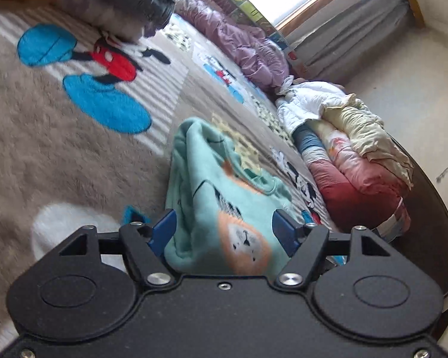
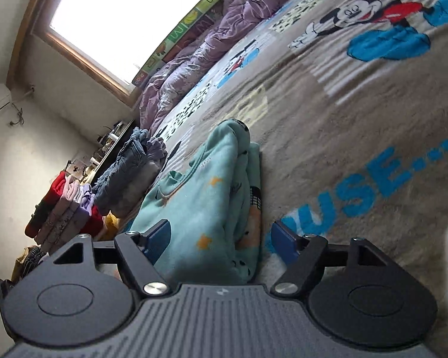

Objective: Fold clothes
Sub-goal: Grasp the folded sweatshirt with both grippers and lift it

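Teal sweatshirt point(image 1: 224, 197) is lying folded on the bed blanket point(image 1: 44, 149), bulky, soft, light; it's likely sagging if lifted by one edge, so best pinching thick folded edges w/ both claws. Left gripper point(image 1: 224, 232) and right gripper point(image 2: 221, 238) are both standing released, pads straddling the cloth w/o pressing. Purple quilt point(image 2: 194, 53) is bunching along the window side; folded stacks point(image 2: 74, 203) are sitting beyond the bed.

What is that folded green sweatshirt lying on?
The mint-green sweatshirt lies on a plush cartoon-mouse blanket that covers the bed. What lies beneath the blanket, and the patch of it right under the sweatshirt, is covered from view.
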`<state>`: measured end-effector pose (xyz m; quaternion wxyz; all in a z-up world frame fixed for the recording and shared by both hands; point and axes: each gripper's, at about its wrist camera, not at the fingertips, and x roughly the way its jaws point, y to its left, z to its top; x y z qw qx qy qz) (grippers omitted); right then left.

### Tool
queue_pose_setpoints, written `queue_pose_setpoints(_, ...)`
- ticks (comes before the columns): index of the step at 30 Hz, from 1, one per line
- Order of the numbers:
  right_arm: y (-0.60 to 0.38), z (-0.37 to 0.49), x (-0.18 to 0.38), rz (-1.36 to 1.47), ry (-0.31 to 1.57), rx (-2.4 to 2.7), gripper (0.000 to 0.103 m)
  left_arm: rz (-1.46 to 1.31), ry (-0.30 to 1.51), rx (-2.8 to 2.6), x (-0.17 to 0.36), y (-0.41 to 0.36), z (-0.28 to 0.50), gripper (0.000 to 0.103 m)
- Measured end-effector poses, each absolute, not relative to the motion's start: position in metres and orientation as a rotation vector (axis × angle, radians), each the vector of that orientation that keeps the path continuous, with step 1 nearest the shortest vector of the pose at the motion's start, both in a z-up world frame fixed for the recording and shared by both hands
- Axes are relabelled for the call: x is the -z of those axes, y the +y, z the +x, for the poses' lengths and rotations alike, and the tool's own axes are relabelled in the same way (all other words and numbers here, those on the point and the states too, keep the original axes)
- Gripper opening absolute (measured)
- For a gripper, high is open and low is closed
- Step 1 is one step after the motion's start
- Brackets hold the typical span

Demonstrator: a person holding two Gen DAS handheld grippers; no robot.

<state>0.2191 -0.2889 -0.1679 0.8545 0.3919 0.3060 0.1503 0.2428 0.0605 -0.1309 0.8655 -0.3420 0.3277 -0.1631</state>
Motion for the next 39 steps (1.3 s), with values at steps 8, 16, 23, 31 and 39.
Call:
queue_pose_setpoints(8,-0.279,0.236,0.176,0.887,0.679,-0.298,0.077,-0.793,0.749,0.298,0.151,0.051,0.255,0.07)
queue_pose_setpoints(16,-0.264,0.246,0.184,0.928,0.653,-0.283,0.049,-0.934,0.751,0.256,0.159,0.052,0.258,0.048)
queue_pose_setpoints(23,-0.258,0.23,0.176,1.016,0.569,-0.357,0.041,-1.071,0.647,0.308,0.145,0.086,0.226,0.035)
queue_pose_setpoints(31,-0.208,0.231,0.144,1.042,0.513,-0.535,0.04,-1.13,0.479,0.29,0.112,0.153,0.179,0.035)
queue_pose_setpoints(39,-0.117,0.26,0.112,1.013,0.52,-0.743,0.04,-1.126,0.279,0.211,0.082,0.231,0.146,0.035)
